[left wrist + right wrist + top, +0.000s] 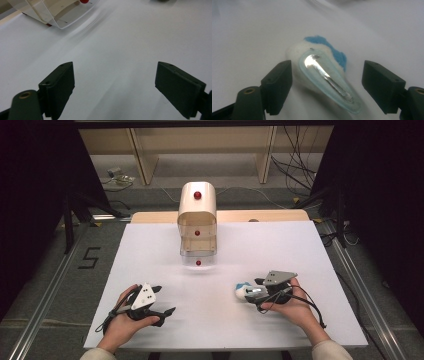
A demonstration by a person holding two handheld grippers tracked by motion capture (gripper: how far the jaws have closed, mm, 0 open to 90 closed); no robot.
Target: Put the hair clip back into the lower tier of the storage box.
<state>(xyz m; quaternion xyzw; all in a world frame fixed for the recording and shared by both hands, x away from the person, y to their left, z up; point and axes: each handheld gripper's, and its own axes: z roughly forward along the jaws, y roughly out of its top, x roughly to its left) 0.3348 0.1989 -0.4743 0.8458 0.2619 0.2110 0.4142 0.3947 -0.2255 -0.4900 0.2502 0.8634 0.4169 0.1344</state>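
We see the right gripper (327,85) with its 2 black jaws spread wide, clamping nothing. Between them lies a hair clip (329,80): a pale blue, teardrop-shaped snap clip with a shiny metal tongue, fixed to a fluffy white and blue puff. The clip sits in the gap, closer to the left-hand jaw in the right gripper view; we cannot tell whether that jaw touches the puff, and the other jaw stands clear of it. In the high view the hair clip (245,291) rests on the white table (165,270) just ahead of the right gripper (261,292), toward the table's middle.

The left gripper (115,85) is also wide open, with bare table between its 2 jaws. In the high view the left gripper (162,307) sits near the front edge, well apart from the clip.

A cream drawer cabinet (197,217) with 3 red knobs stands at the far side of the table.
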